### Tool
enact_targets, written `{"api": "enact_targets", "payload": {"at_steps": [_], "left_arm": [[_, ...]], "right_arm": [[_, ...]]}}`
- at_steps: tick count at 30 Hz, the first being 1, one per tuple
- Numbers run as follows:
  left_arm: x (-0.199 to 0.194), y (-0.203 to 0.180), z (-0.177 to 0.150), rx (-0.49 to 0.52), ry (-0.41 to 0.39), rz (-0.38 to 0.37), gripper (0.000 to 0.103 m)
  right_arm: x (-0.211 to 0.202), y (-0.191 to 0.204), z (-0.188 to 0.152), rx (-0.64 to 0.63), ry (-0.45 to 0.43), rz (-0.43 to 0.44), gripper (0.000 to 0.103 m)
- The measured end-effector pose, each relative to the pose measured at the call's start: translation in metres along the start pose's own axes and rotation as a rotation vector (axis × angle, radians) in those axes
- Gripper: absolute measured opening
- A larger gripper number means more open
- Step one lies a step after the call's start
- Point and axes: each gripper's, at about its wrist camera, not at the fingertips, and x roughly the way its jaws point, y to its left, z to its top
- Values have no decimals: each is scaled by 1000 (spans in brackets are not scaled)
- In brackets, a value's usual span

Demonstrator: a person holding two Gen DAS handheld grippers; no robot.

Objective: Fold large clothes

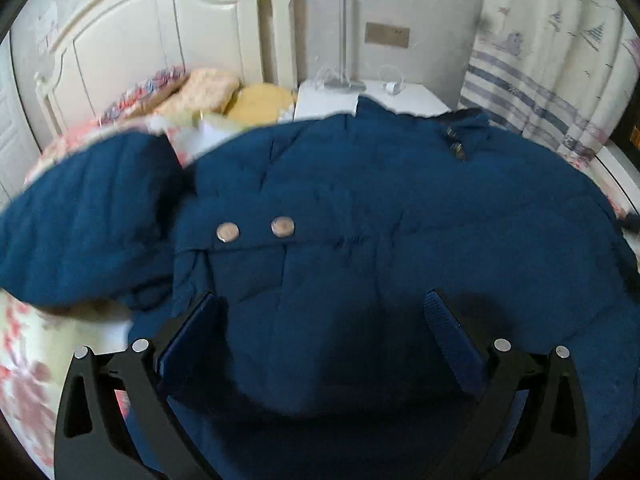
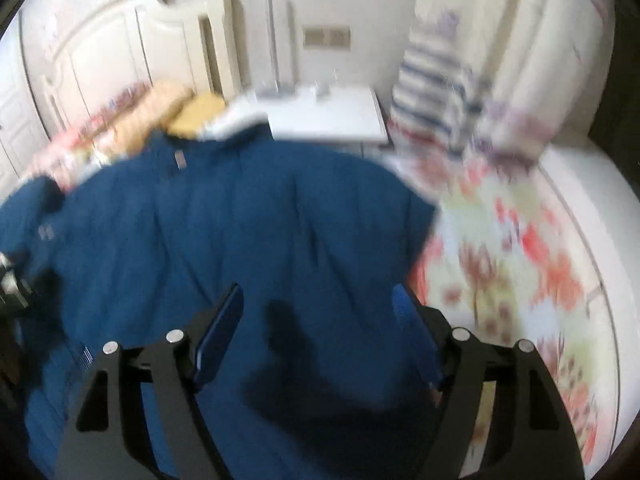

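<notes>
A large dark blue padded jacket (image 1: 360, 208) lies spread on a bed with a floral sheet (image 1: 24, 360). It has two round metal snaps (image 1: 256, 229), and a sleeve (image 1: 80, 224) lies out to the left. My left gripper (image 1: 324, 312) is open just above the jacket's near part, fingers spread wide, holding nothing. In the right wrist view the same jacket (image 2: 240, 220) fills the left and middle; the frame is blurred. My right gripper (image 2: 320, 308) is open over the jacket near its right edge, empty.
A cream headboard (image 1: 160, 32) and pillows (image 1: 208, 92) are at the back left. A white nightstand (image 2: 328, 116) with a lamp base stands behind the bed. A striped curtain (image 1: 540, 60) hangs at the right. Floral sheet (image 2: 520, 260) lies right of the jacket.
</notes>
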Motion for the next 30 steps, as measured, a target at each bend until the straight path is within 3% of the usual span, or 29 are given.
{"api": "enact_targets", "payload": {"at_steps": [4, 7, 8, 12, 17, 18, 20, 22, 25, 27, 30], "left_arm": [[3, -13, -7, 51, 1, 61, 99], [4, -13, -7, 55, 7, 69, 99], [4, -14, -7, 59, 8, 73, 99], [5, -16, -9, 75, 14, 97, 99], [5, -15, -8, 67, 14, 88, 99], [5, -15, -8, 66, 14, 87, 99], [5, -14, -8, 65, 14, 84, 99], [5, -13, -8, 62, 13, 78, 99], [5, -13, -8, 58, 14, 75, 99], [5, -13, -8, 57, 15, 74, 99], [5, -13, -9, 58, 14, 76, 99]], "right_arm": [[32, 11, 38, -29, -9, 34, 75], [85, 4, 38, -21, 130, -64, 77], [94, 1, 35, -3, 164, -64, 85], [82, 6, 39, 53, 131, -105, 84], [74, 34, 61, -23, 3, -74, 84], [78, 37, 63, -32, 14, -58, 85], [111, 38, 62, -55, 127, -50, 86], [123, 32, 60, -23, 141, -37, 96], [116, 23, 63, 50, 149, -53, 94], [90, 25, 59, 91, 101, -32, 91], [51, 41, 40, 32, 23, 0, 92]]}}
